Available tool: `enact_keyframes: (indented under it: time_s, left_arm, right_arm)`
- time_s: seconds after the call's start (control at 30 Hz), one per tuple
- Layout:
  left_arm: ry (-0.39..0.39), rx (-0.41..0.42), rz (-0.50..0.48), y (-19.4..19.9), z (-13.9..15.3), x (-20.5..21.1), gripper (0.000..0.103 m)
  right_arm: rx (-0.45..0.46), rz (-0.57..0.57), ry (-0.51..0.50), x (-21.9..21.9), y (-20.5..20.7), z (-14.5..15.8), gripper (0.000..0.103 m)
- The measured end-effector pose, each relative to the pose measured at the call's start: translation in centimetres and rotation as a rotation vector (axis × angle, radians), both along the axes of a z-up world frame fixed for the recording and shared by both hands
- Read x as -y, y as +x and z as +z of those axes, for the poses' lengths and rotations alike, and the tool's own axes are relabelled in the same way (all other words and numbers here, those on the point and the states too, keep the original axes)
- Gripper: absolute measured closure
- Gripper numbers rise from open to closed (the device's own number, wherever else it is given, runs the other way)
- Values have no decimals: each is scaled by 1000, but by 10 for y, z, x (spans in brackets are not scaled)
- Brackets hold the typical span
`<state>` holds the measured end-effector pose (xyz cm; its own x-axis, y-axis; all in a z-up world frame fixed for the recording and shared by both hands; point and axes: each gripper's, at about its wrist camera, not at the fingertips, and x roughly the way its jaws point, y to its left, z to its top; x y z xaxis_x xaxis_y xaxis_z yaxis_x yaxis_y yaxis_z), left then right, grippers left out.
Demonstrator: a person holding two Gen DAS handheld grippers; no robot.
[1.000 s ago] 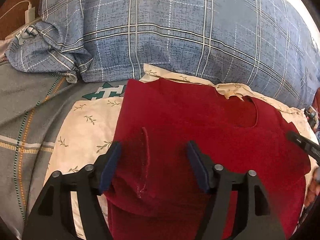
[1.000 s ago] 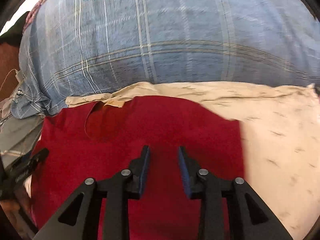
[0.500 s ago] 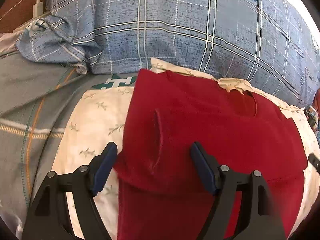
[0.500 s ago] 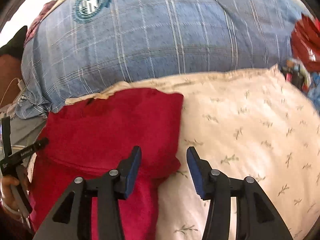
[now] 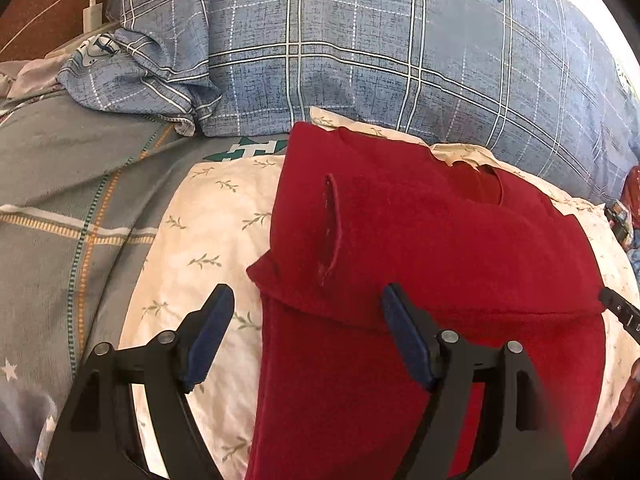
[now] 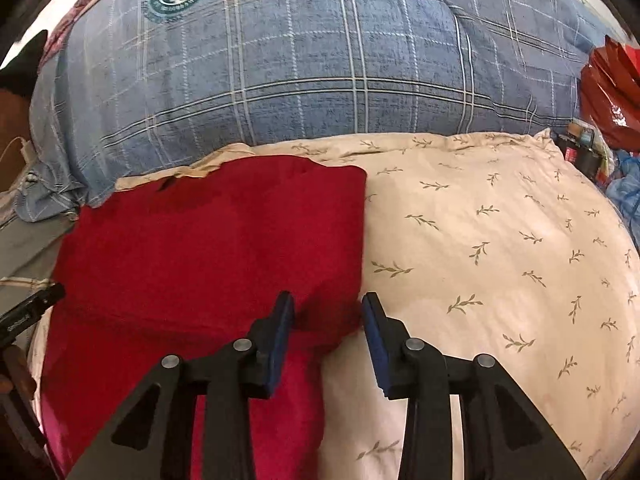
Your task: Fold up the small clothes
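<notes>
Left wrist view: the left gripper [image 5: 306, 336] hangs with its 2 blue-padded fingers spread wide and nothing between them. Its left finger [image 5: 208, 340] is over the cream leaf-print pillow [image 5: 200, 240]; its right finger [image 5: 404, 340] is over the red garment [image 5: 420, 240]. The garment lies on that pillow with its upper part doubled down over the lower part, the folded edge running across just beyond the fingertips. A neck opening shows at the far side, and a narrow raised crease runs near the garment's left edge. Beyond it rests a blue plaid pillow [image 5: 360, 48]. A grey plaid blanket [image 5: 72, 184] lies to the left, and a white charger [image 5: 93, 16] sits at the far left. The tip of the other gripper shows at the right edge.

Right wrist view: the right gripper [image 6: 327, 320] is moderately open, gripping nothing. Its left finger [image 6: 280, 336] is above the red garment's [image 6: 208, 248] near right corner, its right finger [image 6: 376, 340] above the cream pillow [image 6: 500, 264]. The garment covers the pillow's left part; the blue plaid pillow [image 6: 320, 60] fills the far side. Red bags [image 6: 612, 88] sit at the far right.
</notes>
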<state>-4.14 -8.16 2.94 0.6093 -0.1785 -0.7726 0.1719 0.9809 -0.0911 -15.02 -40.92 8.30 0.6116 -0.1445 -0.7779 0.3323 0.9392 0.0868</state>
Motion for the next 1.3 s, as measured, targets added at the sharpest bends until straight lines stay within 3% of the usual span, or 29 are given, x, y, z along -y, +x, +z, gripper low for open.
enact_keyframes:
  time_s: [0.07,0.13,0.23,0.4,0.6,0.67,0.73,0.9,1.03,1.23,1.3]
  left_arm:
    - [4,-4,-2,-3,0,-1,27]
    - [11,-6,-5,-7,0,-3,27]
    - [16,-3,-4,-12,0,-8,27]
    - [17,-7,4,-16,-1,-13,27]
    - [10,-7,3,-20,0,-16,27]
    - [14,-10,3,-21,-1,-16,27]
    - [15,-15,4,-21,-2,-16,27]
    - [10,-24,8,-19,-5,-16,27]
    - [6,-29,3,-16,-7,-12,27]
    - [15,-48,-2,-16,-14,-12,27]
    - [5,-56,-6,-18,-14,-16,27]
  right_arm:
    - [3,-4,14,-2,-2,0,57]
    - [8,-22,46,1,-4,-3,40]
    - [-2,-33,96,3,-7,-8,39]
    - [2,-21,95,0,-4,-11,39]
    - [-11,-56,177,13,11,-22,31]
    - [2,-59,181,15,13,-22,34]
    - [11,-56,154,13,15,-23,51]
    - [35,-45,114,16,12,-20,70]
    - [43,-40,110,19,11,-17,74]
    - [24,-31,-22,8,18,-19,76]
    - [26,-34,0,12,17,-18,73]
